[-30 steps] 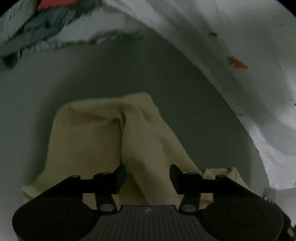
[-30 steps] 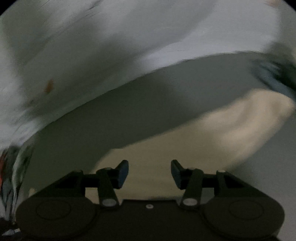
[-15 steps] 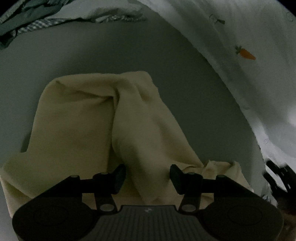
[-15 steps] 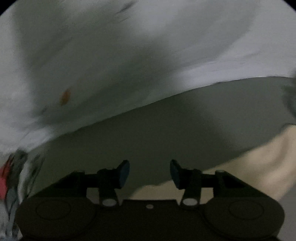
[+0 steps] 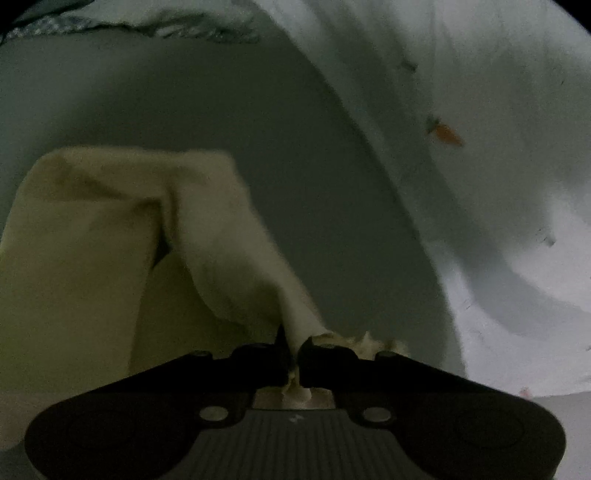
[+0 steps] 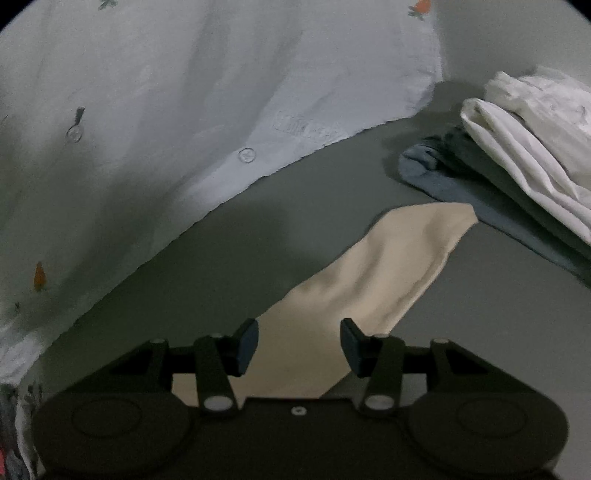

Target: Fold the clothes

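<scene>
A cream cloth (image 5: 92, 258) lies crumpled on the grey surface (image 5: 258, 129) in the left wrist view. My left gripper (image 5: 294, 349) is shut on a bunched fold of that cloth, which rises from the surface into the pads. In the right wrist view a long strip of the cream cloth (image 6: 369, 280) runs from under my right gripper (image 6: 299, 345) toward the upper right. The right gripper stands open above the strip, its pads apart and not pressing on it.
A white garment with small carrot prints (image 6: 166, 110) drapes across the back; the same white garment (image 5: 480, 147) fills the right of the left wrist view. A stack of folded clothes (image 6: 517, 158), white over dark and blue, sits at right. Patterned fabric (image 5: 147, 26) lies far off.
My left gripper closed on the cream cloth and pulled a fold up. The right gripper swung sideways, bringing the cream strip and the folded stack into its view.
</scene>
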`<action>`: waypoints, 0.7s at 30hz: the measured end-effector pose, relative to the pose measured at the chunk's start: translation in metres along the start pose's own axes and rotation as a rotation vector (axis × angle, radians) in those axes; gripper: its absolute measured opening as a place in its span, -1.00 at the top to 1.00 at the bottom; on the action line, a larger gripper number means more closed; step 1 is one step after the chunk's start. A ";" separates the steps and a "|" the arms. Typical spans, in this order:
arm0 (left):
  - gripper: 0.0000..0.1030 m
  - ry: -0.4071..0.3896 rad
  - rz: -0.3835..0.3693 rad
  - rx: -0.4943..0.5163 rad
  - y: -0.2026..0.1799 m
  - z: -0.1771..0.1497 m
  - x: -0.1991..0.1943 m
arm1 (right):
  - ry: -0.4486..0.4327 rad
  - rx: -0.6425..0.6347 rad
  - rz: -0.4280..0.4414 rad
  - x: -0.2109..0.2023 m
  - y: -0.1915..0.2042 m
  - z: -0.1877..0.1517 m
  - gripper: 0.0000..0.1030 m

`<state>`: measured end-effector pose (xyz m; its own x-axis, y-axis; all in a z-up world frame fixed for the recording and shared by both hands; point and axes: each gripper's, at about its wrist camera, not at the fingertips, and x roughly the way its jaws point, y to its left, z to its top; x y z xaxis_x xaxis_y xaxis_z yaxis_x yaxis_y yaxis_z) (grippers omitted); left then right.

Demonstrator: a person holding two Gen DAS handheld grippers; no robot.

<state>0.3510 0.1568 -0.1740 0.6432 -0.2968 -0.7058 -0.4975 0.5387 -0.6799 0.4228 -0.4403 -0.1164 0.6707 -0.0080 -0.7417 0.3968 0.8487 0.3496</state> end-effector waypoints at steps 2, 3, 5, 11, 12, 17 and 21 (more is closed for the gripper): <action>0.93 -0.027 -0.015 0.013 -0.008 0.008 -0.003 | 0.004 -0.024 0.036 0.003 0.014 0.000 0.01; 0.93 -0.030 -0.016 0.018 -0.011 0.010 -0.003 | 0.015 -0.042 0.072 0.008 0.026 -0.001 0.01; 0.93 -0.028 -0.013 0.023 -0.015 0.013 -0.003 | 0.038 -0.097 0.141 0.020 0.054 -0.003 0.01; 0.93 -0.010 0.002 -0.007 -0.007 0.011 0.002 | 0.126 -0.326 0.331 0.067 0.152 -0.028 0.02; 0.93 -0.007 0.005 -0.012 -0.006 0.010 0.003 | 0.142 -0.367 0.356 0.078 0.168 -0.034 0.02; 0.93 0.008 0.042 -0.009 0.000 0.006 0.007 | 0.254 -0.630 0.425 0.127 0.218 -0.079 0.04; 0.93 0.022 0.057 -0.016 0.008 0.003 0.006 | 0.254 -0.795 0.408 0.129 0.210 -0.111 0.01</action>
<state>0.3526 0.1616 -0.1833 0.6005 -0.2836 -0.7476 -0.5421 0.5430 -0.6414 0.5234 -0.2050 -0.2022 0.4693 0.4070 -0.7837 -0.4490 0.8742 0.1851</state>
